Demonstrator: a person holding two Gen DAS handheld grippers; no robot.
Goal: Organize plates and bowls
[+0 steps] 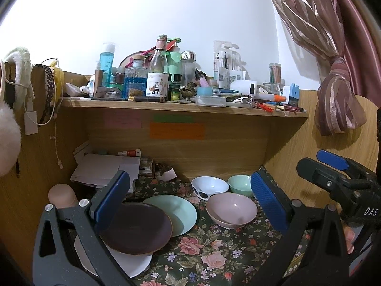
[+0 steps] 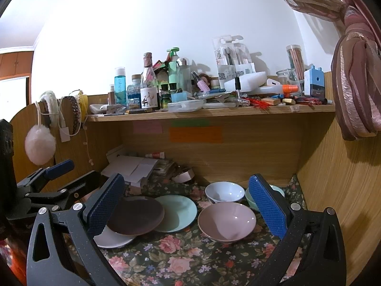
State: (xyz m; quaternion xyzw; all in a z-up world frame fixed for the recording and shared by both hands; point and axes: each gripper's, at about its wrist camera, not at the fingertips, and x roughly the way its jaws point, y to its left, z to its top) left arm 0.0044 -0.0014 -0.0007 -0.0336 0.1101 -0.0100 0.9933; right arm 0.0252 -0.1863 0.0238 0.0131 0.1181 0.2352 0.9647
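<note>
White lettering "DAS" marks the right gripper [image 1: 338, 166]; a shelf package [image 2: 222, 57] reads "harks"; both grippers hover over the desk [image 2: 185, 262], the left gripper [image 1: 190, 200] and right alike spread and empty; plates [image 2: 176, 212] sit mid-desk, bowls [image 2: 226, 221] toward the back right corner.

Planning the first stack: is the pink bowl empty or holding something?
Empty. The pink bowl sits upright on the floral cloth; its bare inside shows only light glints.
</note>
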